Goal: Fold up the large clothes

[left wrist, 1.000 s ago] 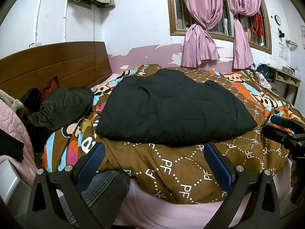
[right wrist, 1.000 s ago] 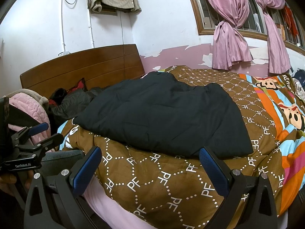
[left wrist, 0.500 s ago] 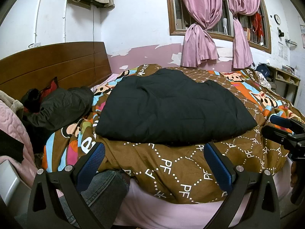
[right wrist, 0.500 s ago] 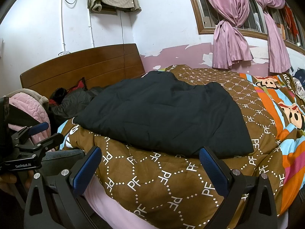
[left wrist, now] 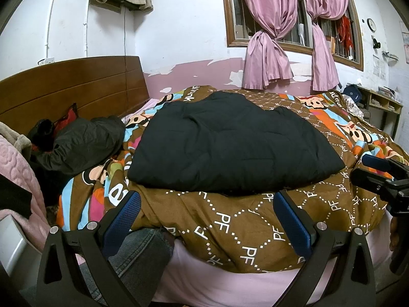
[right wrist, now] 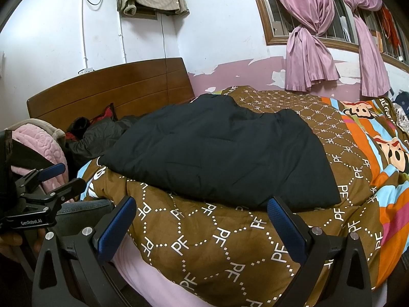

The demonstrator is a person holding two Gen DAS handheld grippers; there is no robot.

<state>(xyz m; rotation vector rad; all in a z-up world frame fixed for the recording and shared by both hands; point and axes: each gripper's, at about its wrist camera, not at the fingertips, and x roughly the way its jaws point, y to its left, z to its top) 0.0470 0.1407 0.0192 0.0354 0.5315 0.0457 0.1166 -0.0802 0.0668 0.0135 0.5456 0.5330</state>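
Bedroom scene: patterned quilt covers the bed. Black padded garment lies at frame centre, folded into a compact slab; further folds may remain. Left gripper and right gripper hover at the lower frame, jaws spread, empty.

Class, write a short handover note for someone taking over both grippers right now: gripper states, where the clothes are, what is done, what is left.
Left gripper: open, empty, held at the near bed edge.
Right gripper: open, empty, also short of the bed.
The large black padded garment lies spread on the brown patterned quilt, touched by neither gripper.
A dark crumpled jacket sits by the wooden headboard.
Done: no fold is visible on the black garment.
Left: grasp its near edge, probably, and fold.
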